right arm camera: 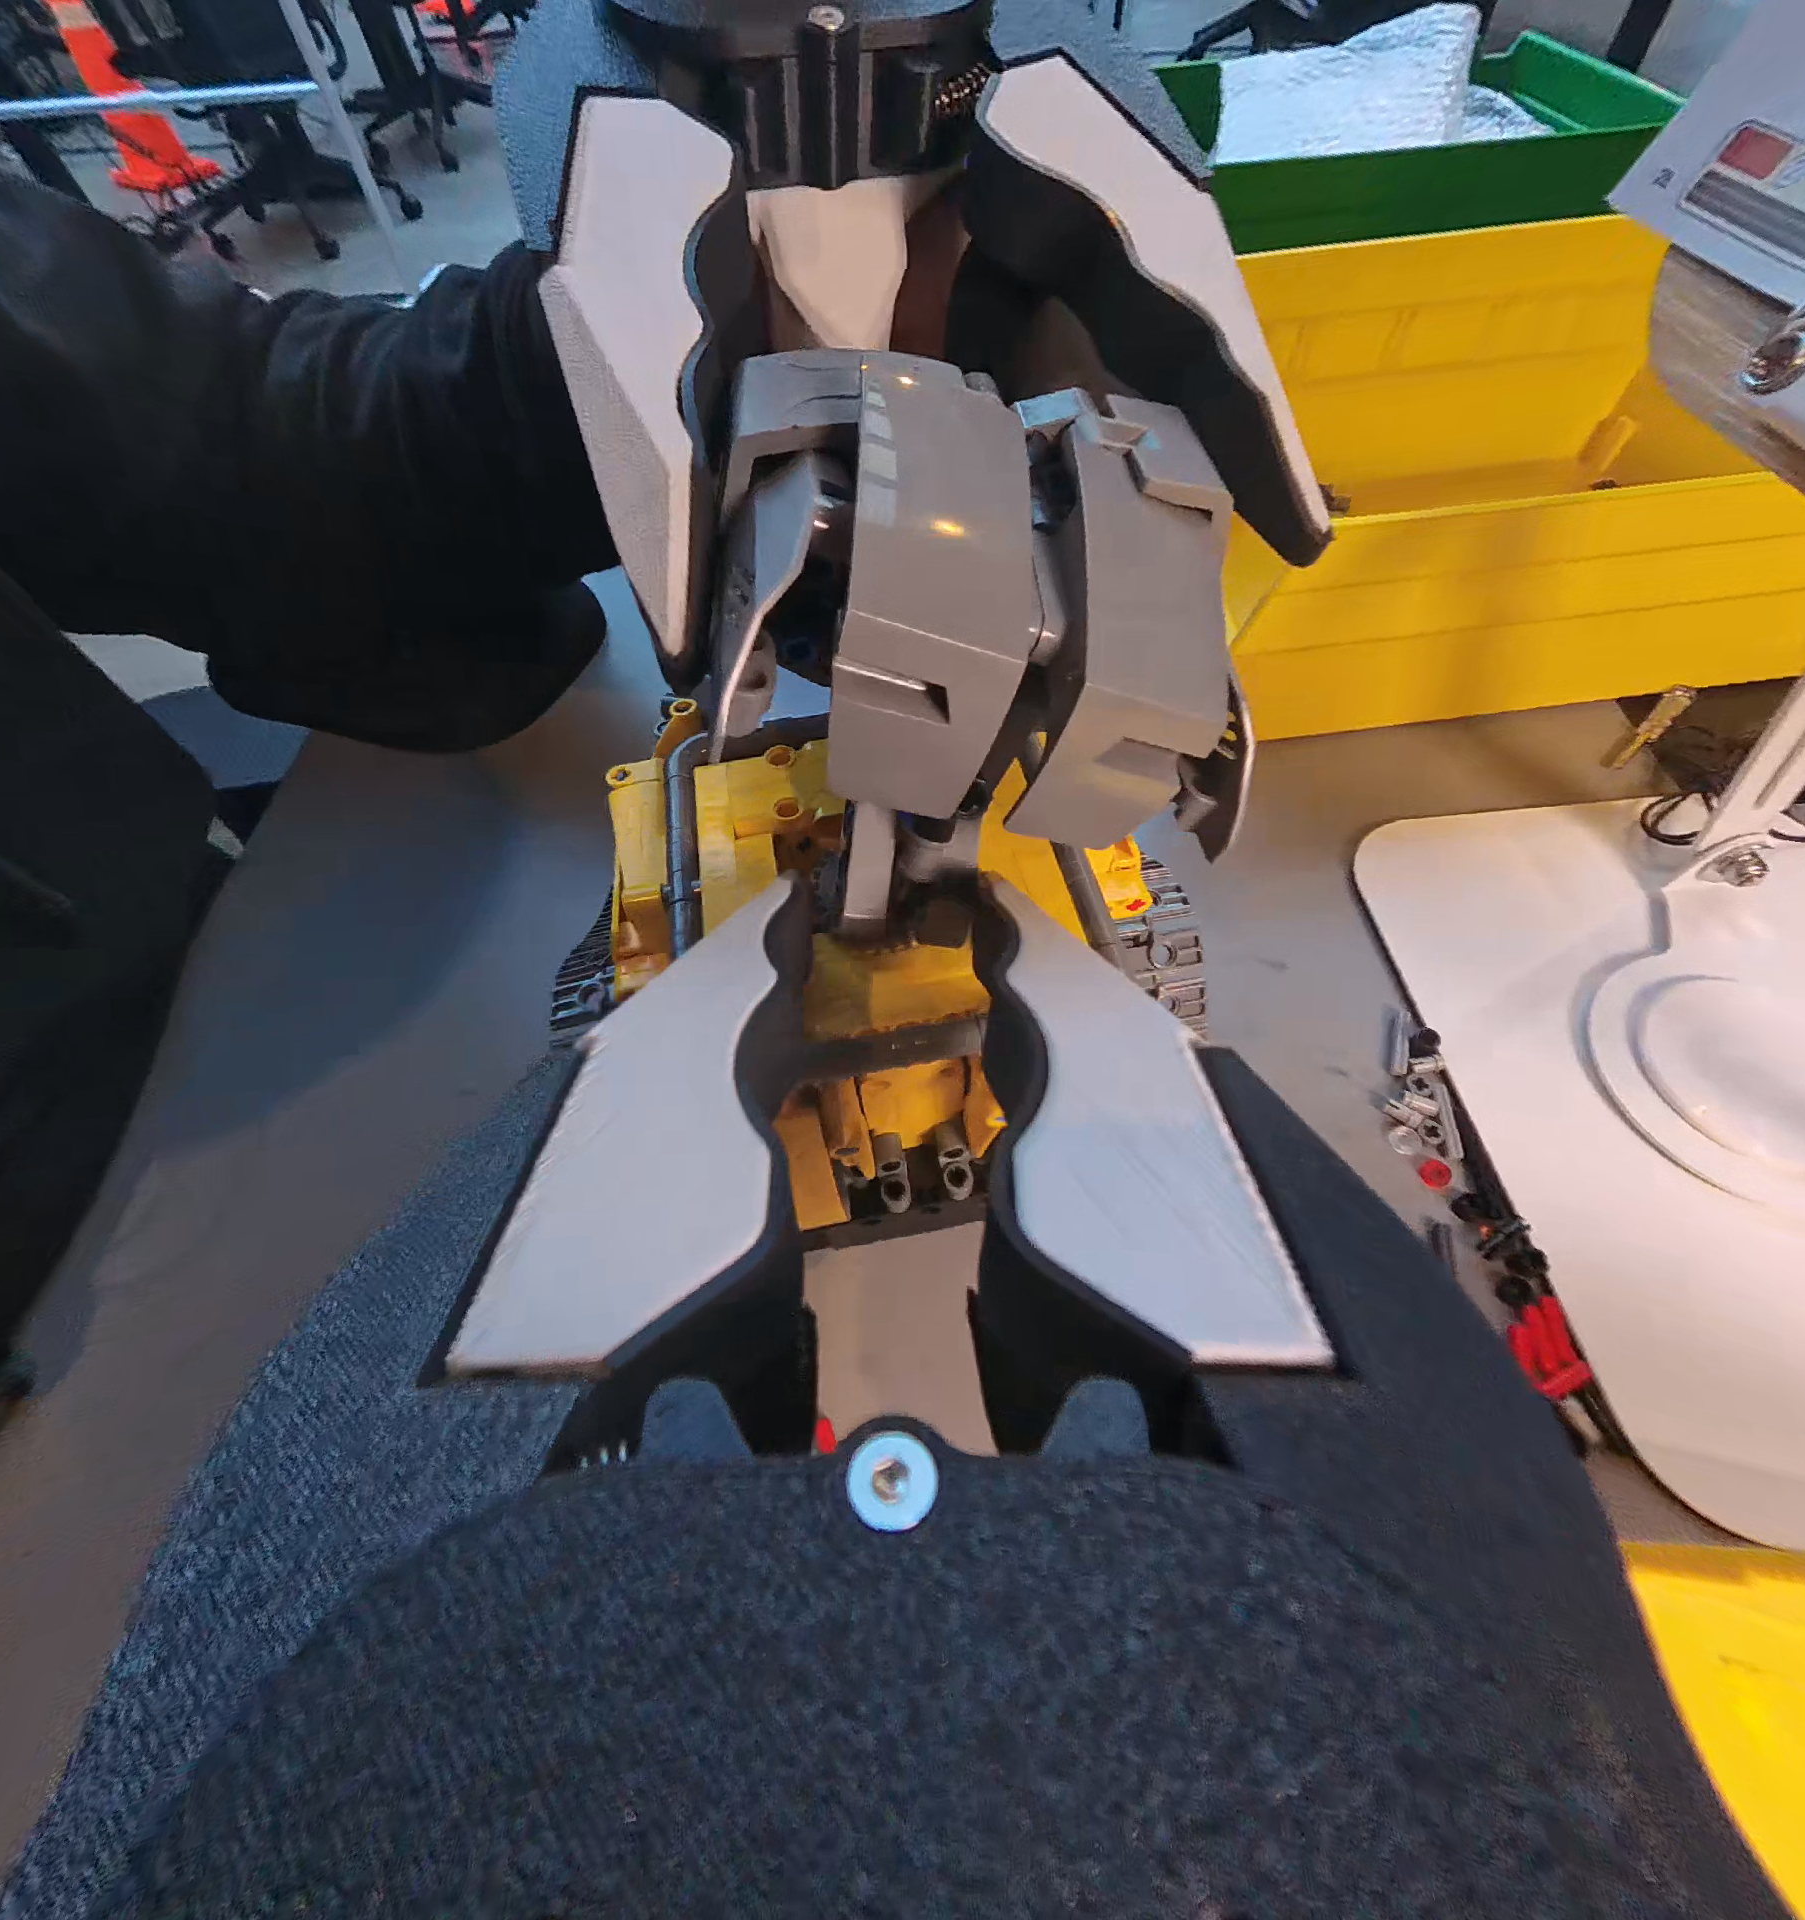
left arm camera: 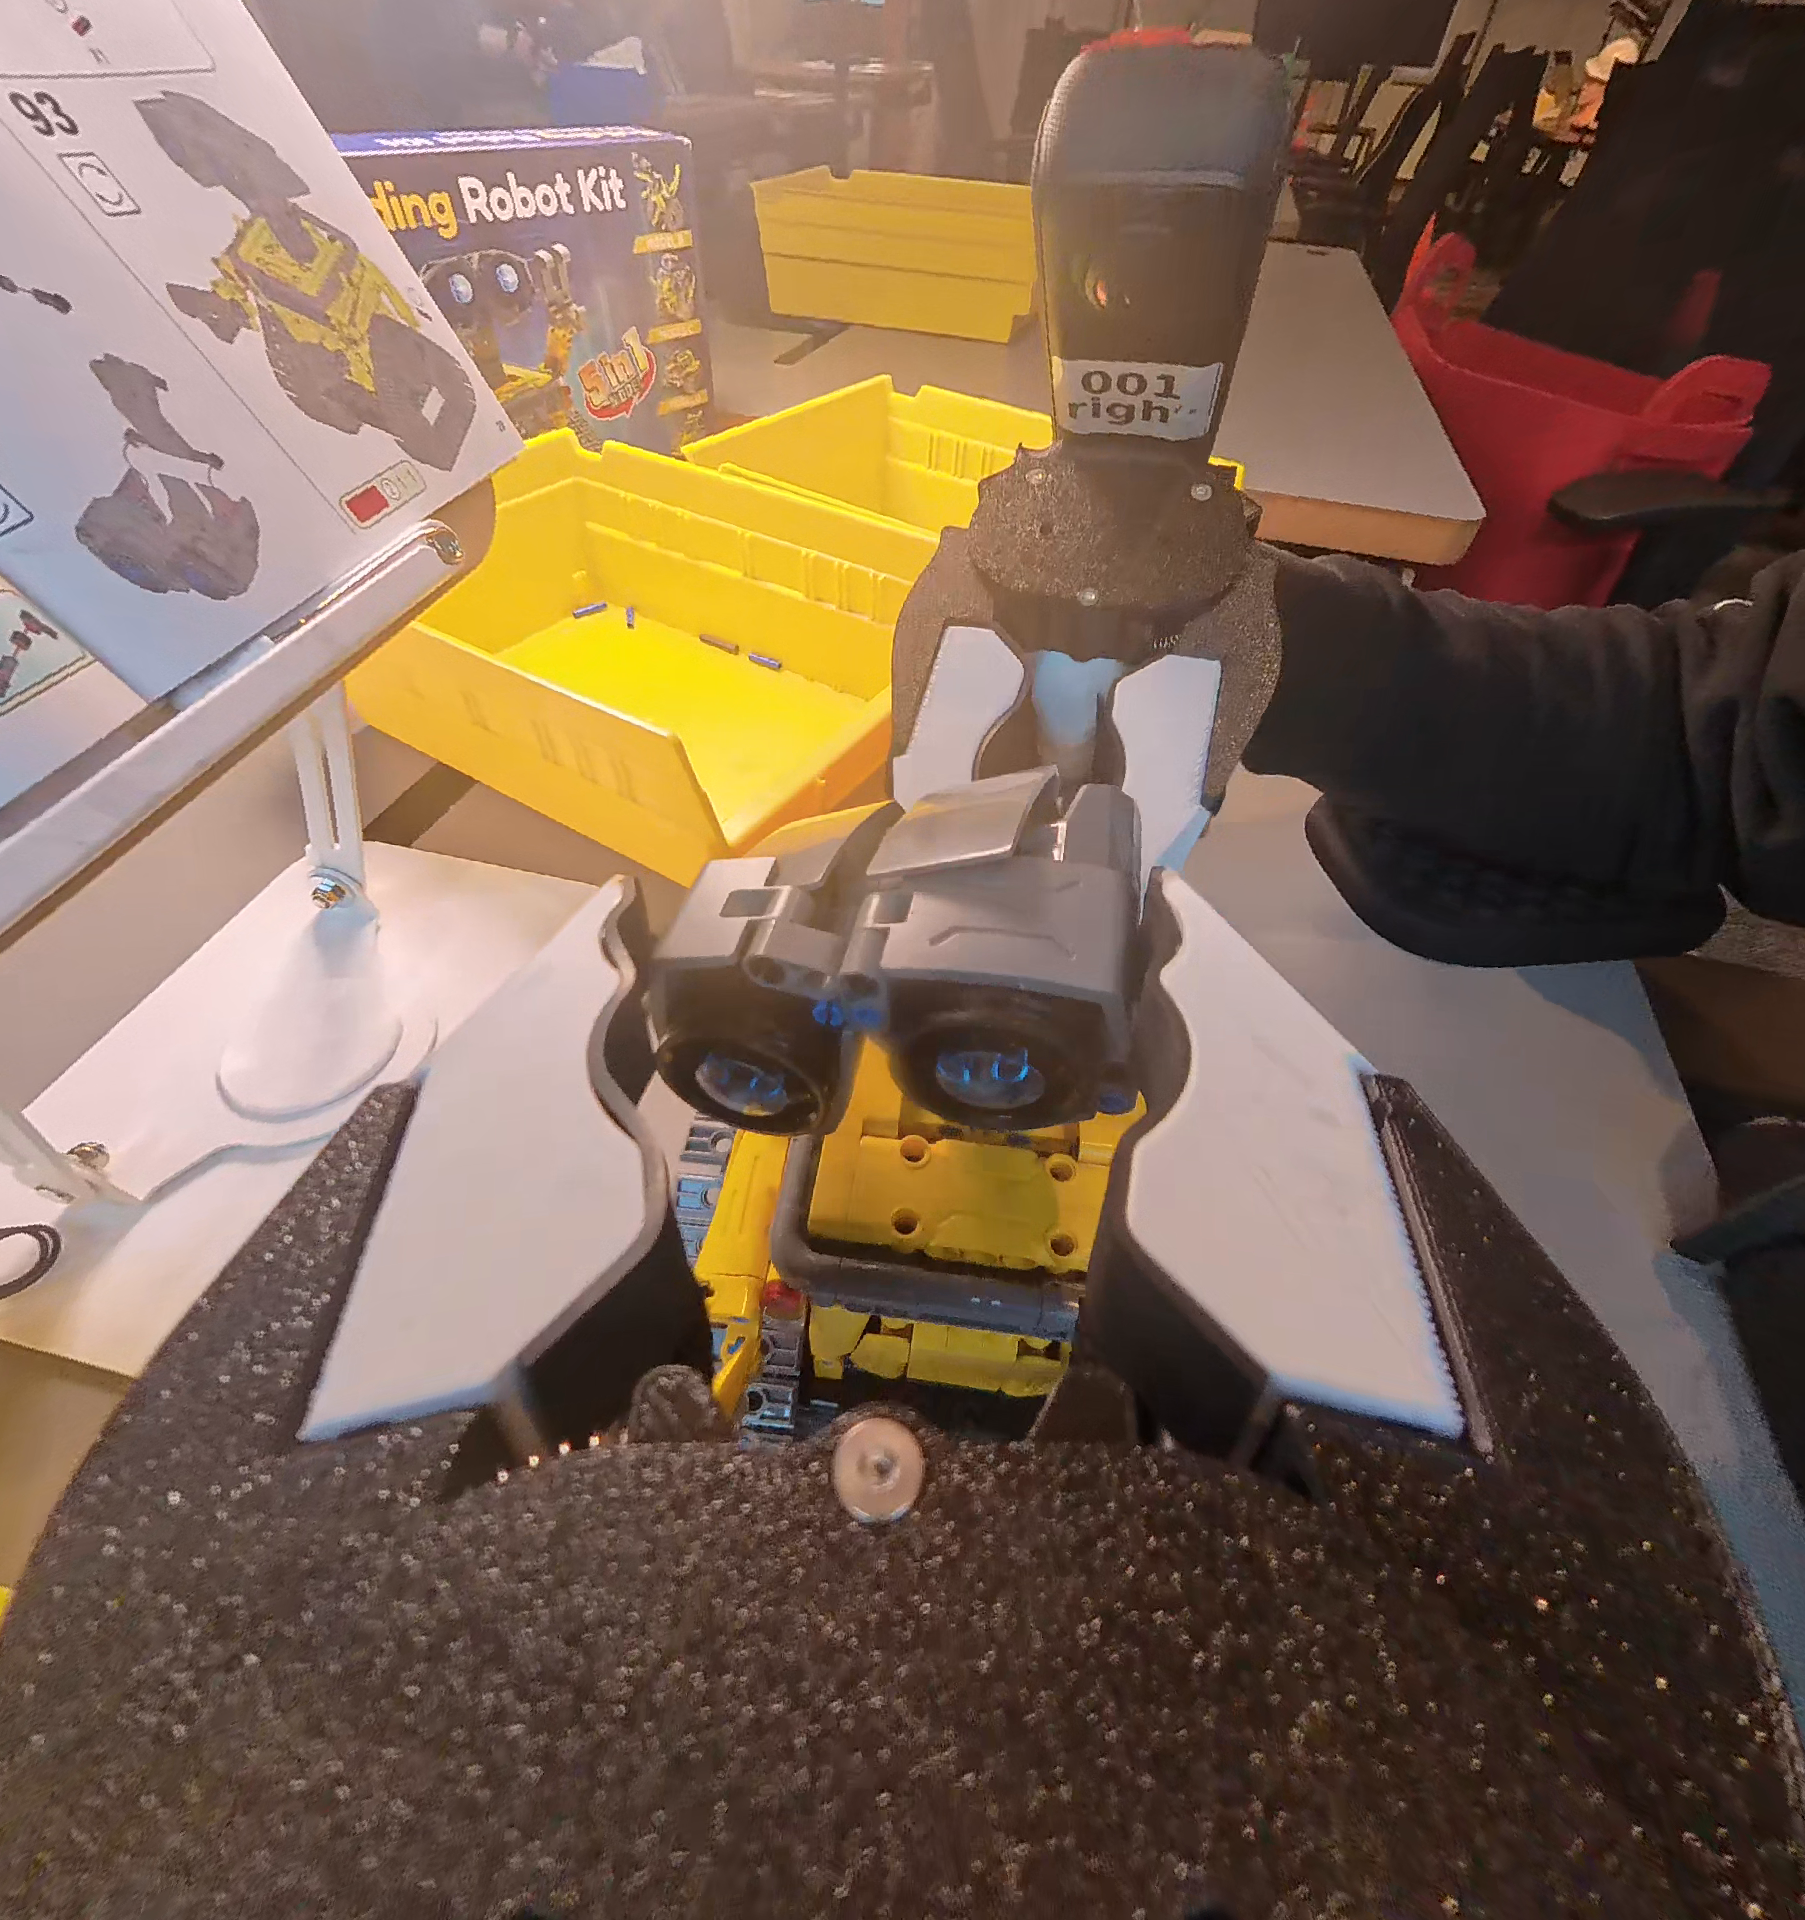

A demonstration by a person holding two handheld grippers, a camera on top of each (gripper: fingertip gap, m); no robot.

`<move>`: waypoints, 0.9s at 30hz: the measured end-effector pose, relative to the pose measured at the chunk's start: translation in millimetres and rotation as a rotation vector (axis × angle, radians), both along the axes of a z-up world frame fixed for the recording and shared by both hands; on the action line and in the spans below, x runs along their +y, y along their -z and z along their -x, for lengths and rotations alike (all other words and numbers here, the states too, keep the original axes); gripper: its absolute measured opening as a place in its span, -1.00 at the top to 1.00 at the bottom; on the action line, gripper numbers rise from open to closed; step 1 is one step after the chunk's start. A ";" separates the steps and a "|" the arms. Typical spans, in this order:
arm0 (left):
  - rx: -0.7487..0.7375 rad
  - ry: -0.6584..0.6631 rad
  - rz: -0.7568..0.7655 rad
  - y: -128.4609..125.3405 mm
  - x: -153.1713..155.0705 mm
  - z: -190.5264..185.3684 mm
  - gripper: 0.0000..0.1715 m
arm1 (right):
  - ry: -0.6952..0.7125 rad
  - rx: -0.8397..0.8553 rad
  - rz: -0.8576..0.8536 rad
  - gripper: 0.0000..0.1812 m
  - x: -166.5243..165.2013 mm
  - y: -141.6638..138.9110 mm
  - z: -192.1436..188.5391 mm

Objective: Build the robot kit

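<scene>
A yellow brick-built toy robot on tracks stands on the grey table. Its grey head has two round lens eyes that face the left wrist camera. My left gripper is shut on the head, one finger on each side. It also shows in the right wrist view, coming from the far side. My right gripper is shut on the robot's grey neck, just below the head and above the yellow body. In the left wrist view the right gripper sits behind the head.
Yellow bins stand behind the robot, one with a few small pins. An instruction booklet rests on a white stand. A kit box, a red bin and a green bin stand farther off. Loose small parts lie by the stand. My hands' fingertips stand some 5 cm from each other.
</scene>
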State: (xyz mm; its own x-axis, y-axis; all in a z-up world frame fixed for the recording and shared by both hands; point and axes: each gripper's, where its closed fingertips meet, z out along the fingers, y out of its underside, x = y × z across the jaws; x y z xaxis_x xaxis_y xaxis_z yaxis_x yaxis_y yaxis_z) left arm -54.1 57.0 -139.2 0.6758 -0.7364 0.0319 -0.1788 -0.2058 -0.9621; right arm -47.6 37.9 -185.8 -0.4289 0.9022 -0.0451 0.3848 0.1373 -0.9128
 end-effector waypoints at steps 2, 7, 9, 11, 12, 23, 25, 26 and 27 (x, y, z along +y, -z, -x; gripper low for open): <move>0.019 0.014 -0.007 1.2 -1.6 1.1 -0.09 | 0.020 -0.007 -0.020 0.71 2.2 0.0 1.0; 0.022 0.056 -0.005 4.7 -5.4 5.8 -0.09 | 0.066 -0.042 -0.070 0.71 2.2 -0.4 1.9; 0.019 0.062 -0.017 2.9 -6.5 9.1 -0.09 | 0.094 -0.048 -0.087 0.71 1.9 -2.7 3.1; 0.014 0.070 -0.034 -0.5 -8.1 12.5 -0.09 | 0.118 -0.046 -0.088 0.72 1.4 -7.5 4.4; 0.018 0.072 -0.042 -1.2 -8.5 14.7 -0.08 | 0.133 -0.050 -0.088 0.72 1.5 -9.2 5.1; 0.018 0.176 -0.048 -4.0 -25.6 18.8 0.16 | 0.169 -0.080 -0.036 0.74 1.6 0.8 7.6; 0.026 0.197 -0.040 1.6 -28.3 24.5 0.08 | 0.158 -0.075 0.030 0.74 2.9 1.4 6.5; 0.051 0.196 -0.042 7.2 -27.5 26.6 0.08 | 0.148 -0.068 0.064 0.74 3.1 1.4 6.0; 0.085 0.187 -0.054 12.7 -25.2 27.0 0.09 | 0.135 -0.059 0.094 0.74 3.1 1.7 5.4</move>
